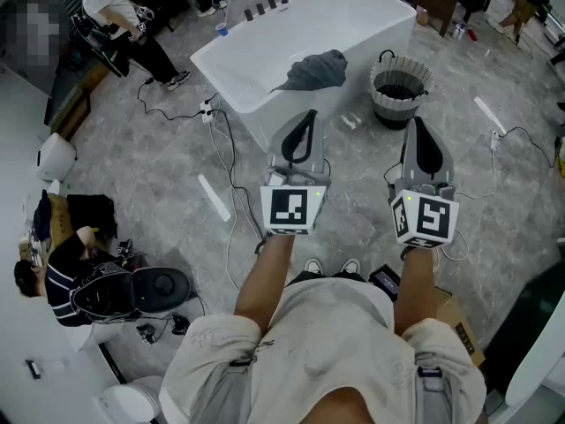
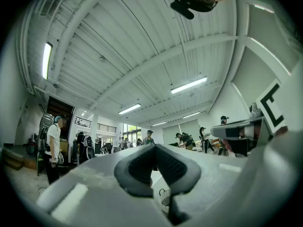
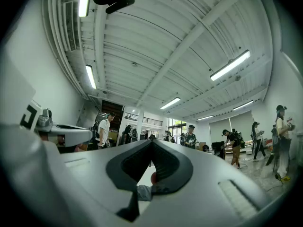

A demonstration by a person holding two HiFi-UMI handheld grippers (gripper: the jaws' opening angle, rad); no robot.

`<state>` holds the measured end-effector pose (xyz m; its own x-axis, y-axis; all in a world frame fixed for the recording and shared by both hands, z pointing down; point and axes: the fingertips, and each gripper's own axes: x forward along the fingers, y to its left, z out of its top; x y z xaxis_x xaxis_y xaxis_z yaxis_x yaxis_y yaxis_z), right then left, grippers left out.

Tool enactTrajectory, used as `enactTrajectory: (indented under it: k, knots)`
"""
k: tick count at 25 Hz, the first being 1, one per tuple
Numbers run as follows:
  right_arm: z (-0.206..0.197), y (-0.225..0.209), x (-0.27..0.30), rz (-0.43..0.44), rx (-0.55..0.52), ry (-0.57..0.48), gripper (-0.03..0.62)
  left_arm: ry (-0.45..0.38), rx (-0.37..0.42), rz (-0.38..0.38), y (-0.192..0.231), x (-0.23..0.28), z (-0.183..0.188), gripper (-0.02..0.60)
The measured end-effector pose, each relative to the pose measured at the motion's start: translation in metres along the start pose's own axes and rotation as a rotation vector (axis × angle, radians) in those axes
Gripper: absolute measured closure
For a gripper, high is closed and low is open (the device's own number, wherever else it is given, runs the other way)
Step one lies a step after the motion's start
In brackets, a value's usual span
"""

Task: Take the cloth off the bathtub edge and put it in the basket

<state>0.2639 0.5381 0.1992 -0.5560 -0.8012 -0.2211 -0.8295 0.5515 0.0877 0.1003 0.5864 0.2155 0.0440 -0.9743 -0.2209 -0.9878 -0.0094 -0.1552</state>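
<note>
- The cloth (image 1: 313, 71) is a plain dark blue-grey.
- The bathtub (image 1: 256, 56) is plain white.
- The basket (image 1: 399, 102) is pale grey with upright ribs outside and black inside.
- The floor (image 1: 150, 162) is grey, marbled with paler veins.
- The left claw (image 1: 305, 124) and right claw (image 1: 418, 132) are light grey with black pads.
- Their marker cubes (image 1: 291, 208) carry black square patterns on white.
</note>
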Motion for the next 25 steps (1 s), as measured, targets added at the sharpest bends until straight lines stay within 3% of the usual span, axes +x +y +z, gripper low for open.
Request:
enactTrajectory:
  k: [19,25]
  knots:
    - [-0.011,-0.04,-0.004,-0.032,0.034,0.002,0.592,0.028,-0.014,-0.037,-0.037,0.024,-0.01,0.584]
    - [-0.025,-0.055,-0.001,0.005,0.036,0.02,0.592,0.054,-0.013,-0.029,-0.056,0.038,-0.018,0.584]
